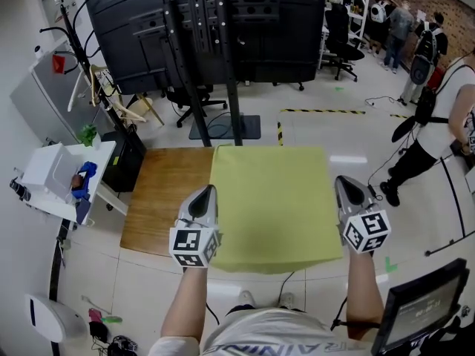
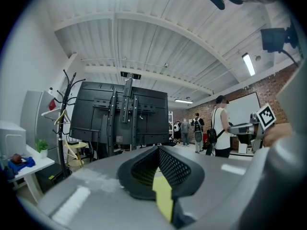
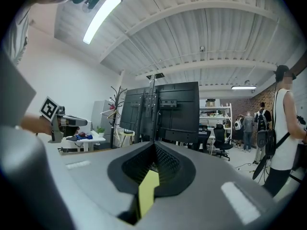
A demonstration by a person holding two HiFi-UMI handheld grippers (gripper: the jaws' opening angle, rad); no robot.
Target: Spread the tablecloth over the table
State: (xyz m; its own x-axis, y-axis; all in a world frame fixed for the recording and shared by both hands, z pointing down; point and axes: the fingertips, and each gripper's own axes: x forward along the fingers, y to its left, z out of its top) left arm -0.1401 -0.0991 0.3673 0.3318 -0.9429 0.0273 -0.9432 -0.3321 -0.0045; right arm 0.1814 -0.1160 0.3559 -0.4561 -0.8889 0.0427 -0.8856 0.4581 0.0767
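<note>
Now the left gripper (image 1: 210, 193) and right gripper (image 1: 339, 182) each pinch a near tablecloth (image 1: 271, 206) corner in tight fingers (image 2: 180, 169), with bare bench (image 1: 167, 199) showing to its left.

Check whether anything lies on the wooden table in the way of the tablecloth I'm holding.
Nothing visible does. The uncovered left part of the table is bare wood. The tablecloth, clamped at its near corners by the left gripper and right gripper, stretches flat over the rest. Whatever is beneath it is hidden.
</note>
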